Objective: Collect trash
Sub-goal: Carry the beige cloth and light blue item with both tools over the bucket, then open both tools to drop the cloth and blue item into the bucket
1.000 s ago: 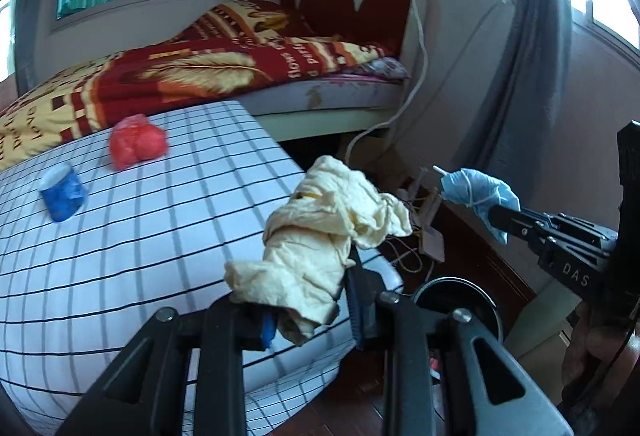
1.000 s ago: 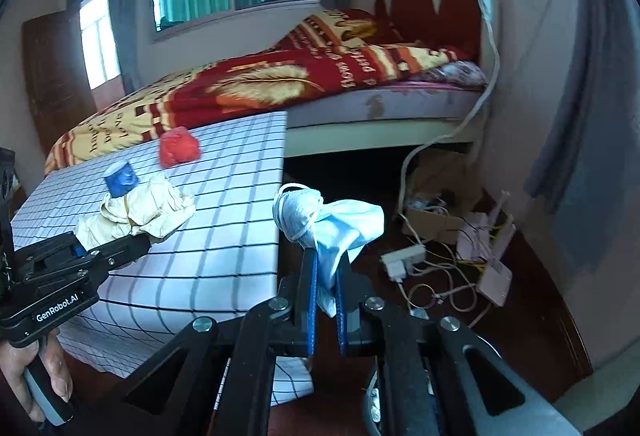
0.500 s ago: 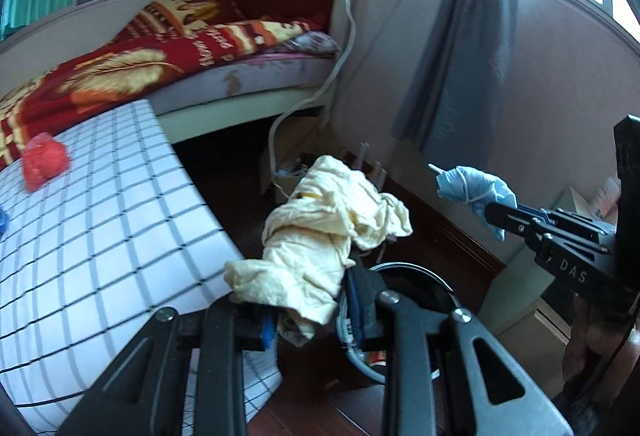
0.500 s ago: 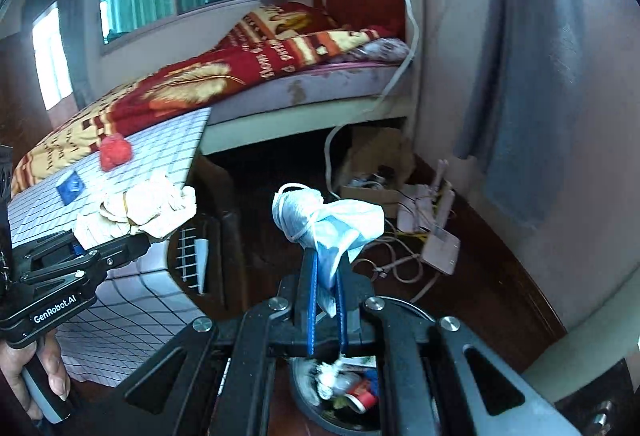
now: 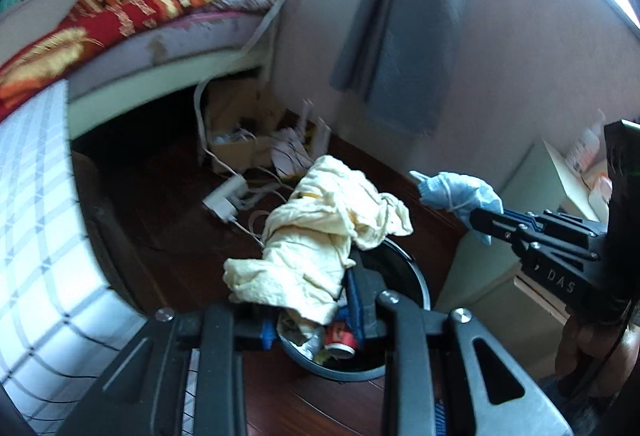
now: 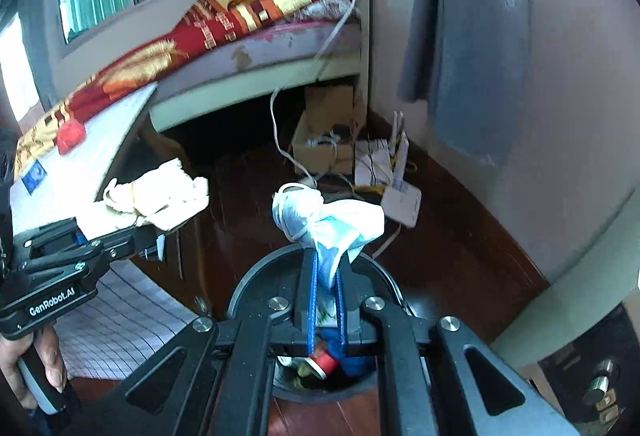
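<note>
My left gripper (image 5: 312,320) is shut on a crumpled yellow cloth (image 5: 320,240) and holds it over a round dark trash bin (image 5: 416,276) on the floor. The bin holds a red can (image 5: 340,340) and other scraps. My right gripper (image 6: 324,300) is shut on a blue face mask (image 6: 324,216) and holds it above the same bin (image 6: 256,272). The right gripper and mask show in the left wrist view (image 5: 456,192). The left gripper and cloth show in the right wrist view (image 6: 160,196). A red wad (image 6: 71,134) and a blue piece (image 6: 34,174) lie on the checked table.
The checked table (image 5: 36,236) stands left of the bin. A bed (image 6: 240,36) with a red blanket is behind. A cardboard box (image 6: 324,148), a white router (image 6: 400,192), a power strip (image 5: 226,198) and cables lie on the dark floor. A grey curtain (image 5: 400,36) hangs at the wall.
Both grippers have swung right and down, away from the table, and now hang over the trash bin. Both still hold their items.
</note>
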Available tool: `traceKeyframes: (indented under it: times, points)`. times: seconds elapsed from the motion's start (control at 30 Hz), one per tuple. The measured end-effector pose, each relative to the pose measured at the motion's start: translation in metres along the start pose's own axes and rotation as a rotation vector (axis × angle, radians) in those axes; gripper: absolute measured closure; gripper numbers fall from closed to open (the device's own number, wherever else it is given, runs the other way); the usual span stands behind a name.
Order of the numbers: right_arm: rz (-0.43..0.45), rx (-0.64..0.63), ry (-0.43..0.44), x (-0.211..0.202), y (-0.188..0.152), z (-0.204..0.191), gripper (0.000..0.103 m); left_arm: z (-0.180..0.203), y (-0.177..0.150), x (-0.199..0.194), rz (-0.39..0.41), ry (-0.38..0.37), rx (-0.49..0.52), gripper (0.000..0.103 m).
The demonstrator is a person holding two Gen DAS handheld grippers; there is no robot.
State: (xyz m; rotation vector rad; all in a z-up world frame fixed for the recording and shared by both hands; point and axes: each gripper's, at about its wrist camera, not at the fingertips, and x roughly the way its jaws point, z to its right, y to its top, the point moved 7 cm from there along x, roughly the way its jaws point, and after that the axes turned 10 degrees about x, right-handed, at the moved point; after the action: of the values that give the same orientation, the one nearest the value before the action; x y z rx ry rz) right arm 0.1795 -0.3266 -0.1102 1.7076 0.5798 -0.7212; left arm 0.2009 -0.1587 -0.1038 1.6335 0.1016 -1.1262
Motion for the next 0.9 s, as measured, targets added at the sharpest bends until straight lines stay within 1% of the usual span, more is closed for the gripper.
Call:
traceKeyframes:
  times: [0.13,0.23,0.43,0.57,0.6,0.63,0.67,0.7,0.73,0.77,0.8,0.83,0.87,0.9]
  points:
    - [-0.060,-0.004,-0.016,0.018,-0.022,0.016,0.094,0.014,-0.014,0.026,-0.062,-0.031,0.021,0.074]
    - [-0.116,-0.005,-0.005,0.034,-0.039,0.026,0.094,0.023,-0.027,0.047,-0.117,-0.053,0.030,0.074]
    - [-0.221,-0.038,0.020,0.069,-0.067,0.030,0.094,0.031,-0.048,0.082,-0.215,-0.071,0.042,0.074]
    - [-0.264,-0.059,0.036,0.087,-0.080,0.030,0.094,0.031,-0.055,0.099,-0.262,-0.090,0.044,0.073]
    - [-0.272,-0.066,0.044,0.092,-0.083,0.030,0.094,0.031,-0.058,0.104,-0.280,-0.112,0.040,0.072]
    - [-0.291,-0.073,0.049,0.099,-0.086,0.029,0.092,0.034,-0.061,0.108,-0.301,-0.150,0.024,0.069]
    - [-0.307,-0.083,0.040,0.104,-0.089,0.029,0.087,0.035,-0.065,0.113,-0.326,-0.192,-0.005,0.064]
    - [-0.312,-0.101,-0.001,0.110,-0.091,0.033,0.061,0.031,-0.068,0.116,-0.342,-0.189,-0.023,0.051]
    - [-0.291,-0.108,-0.049,0.111,-0.090,0.041,0.024,0.026,-0.070,0.116,-0.348,-0.139,-0.017,0.032]
    - [-0.270,-0.097,-0.072,0.111,-0.087,0.047,0.014,0.021,-0.072,0.114,-0.345,-0.104,-0.012,0.013]
    - [-0.255,-0.080,-0.088,0.110,-0.084,0.053,0.010,0.018,-0.073,0.111,-0.340,-0.074,-0.012,0.004]
    - [-0.252,-0.060,-0.105,0.109,-0.081,0.059,0.009,0.014,-0.073,0.108,-0.330,-0.047,-0.011,0.000]
    - [-0.257,-0.044,-0.115,0.110,-0.079,0.063,0.007,0.011,-0.072,0.103,-0.301,-0.019,-0.010,0.000]
    - [-0.265,-0.027,-0.123,0.110,-0.078,0.067,0.000,0.009,-0.071,0.100,-0.289,-0.003,-0.013,0.000]
